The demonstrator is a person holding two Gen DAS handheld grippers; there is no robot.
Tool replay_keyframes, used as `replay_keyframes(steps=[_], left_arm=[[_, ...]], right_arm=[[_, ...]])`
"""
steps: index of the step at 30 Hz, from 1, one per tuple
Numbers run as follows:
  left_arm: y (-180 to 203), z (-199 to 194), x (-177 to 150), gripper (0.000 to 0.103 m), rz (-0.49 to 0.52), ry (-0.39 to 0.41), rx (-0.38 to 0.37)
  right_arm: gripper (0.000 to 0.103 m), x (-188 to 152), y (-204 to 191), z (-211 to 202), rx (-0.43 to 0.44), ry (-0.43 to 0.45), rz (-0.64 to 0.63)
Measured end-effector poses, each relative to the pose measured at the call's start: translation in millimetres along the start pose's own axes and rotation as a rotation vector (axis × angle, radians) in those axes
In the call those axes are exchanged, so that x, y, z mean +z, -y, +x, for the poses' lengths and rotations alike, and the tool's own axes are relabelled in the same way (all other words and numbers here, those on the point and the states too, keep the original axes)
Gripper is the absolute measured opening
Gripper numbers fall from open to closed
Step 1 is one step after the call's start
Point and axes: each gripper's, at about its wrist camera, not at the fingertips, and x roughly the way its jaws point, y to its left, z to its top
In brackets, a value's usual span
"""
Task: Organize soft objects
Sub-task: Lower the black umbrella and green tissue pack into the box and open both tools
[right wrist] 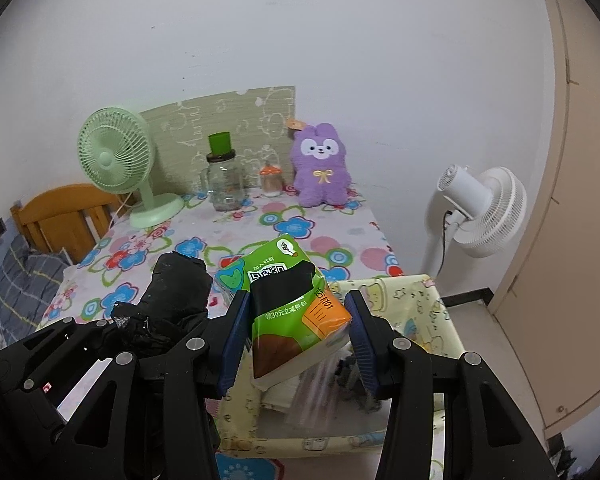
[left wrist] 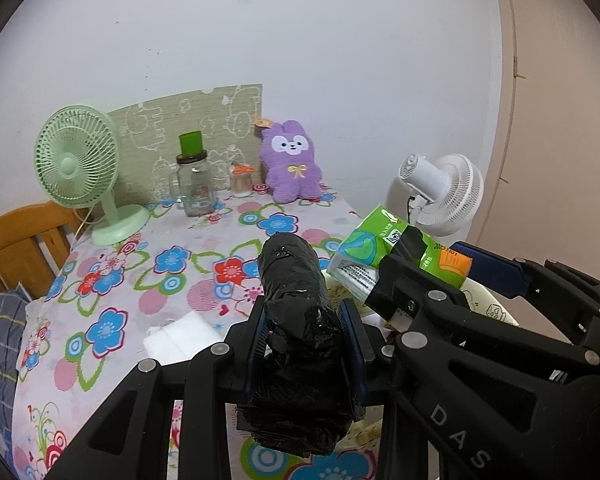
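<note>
The left gripper is clenched on a black plastic-wrapped roll, its blue-padded fingers pressing both sides of the bundle, which points away over the flowered tablecloth. In the right wrist view the same roll sits to the left, raised above the table.

The right gripper is grasping a green tissue pack, held tilted between its blue pads above a pale yellow fabric storage box with cartoon prints. The box stands at the near right edge of the table, and some blurred items lie inside it. From the left wrist view the tissue pack shows just to the right of the roll, pinched by the right gripper.

A folded white cloth lies on the tablecloth just left of the left gripper. At the far side of the table a purple plush bunny leans against the wall, beside a small orange-topped bottle, a glass jar with a green cup on its lid, and a mint green desk fan. A patterned board stands behind them. A white standing fan is on the floor to the right, and a wooden bed frame to the left
</note>
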Motion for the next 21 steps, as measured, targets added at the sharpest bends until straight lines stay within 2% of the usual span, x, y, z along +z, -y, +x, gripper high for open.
replay_keyframes(steps=[21], left_arm=[[42,44,1,0.036,0.039,-0.064,-0.093]], right_arm=[[0.051,-9,54,27,-0.071,-0.050,0.078]])
